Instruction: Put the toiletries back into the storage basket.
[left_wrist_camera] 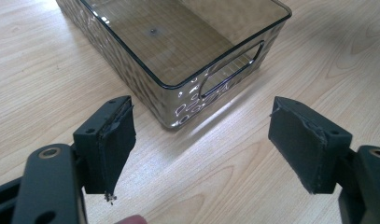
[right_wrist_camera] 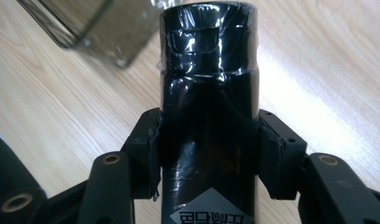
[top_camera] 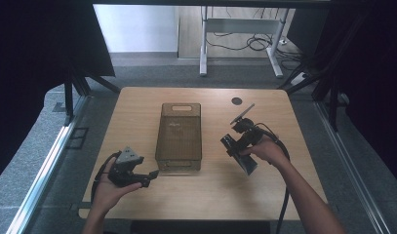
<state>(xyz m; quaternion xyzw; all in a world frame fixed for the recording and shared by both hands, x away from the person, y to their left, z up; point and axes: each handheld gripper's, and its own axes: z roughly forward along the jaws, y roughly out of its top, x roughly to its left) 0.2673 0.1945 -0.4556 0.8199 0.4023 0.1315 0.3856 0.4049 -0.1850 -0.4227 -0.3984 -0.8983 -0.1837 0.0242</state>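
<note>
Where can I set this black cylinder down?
The bin is empty. Bare tabletop lies left of it and along the near edge between both hands. The right gripper holds the black cylinder over the right side; the left gripper crowds the bin's near-left corner.

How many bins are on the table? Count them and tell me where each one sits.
1. A smoky clear plastic bin sits mid-table between the left gripper and the right gripper, which clamps a black cylinder. The bin looks empty.

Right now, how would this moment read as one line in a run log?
left gripper: open, empty, facing bin | right gripper: shut on black bottle | smoky plastic bin: empty, mid-table
</note>
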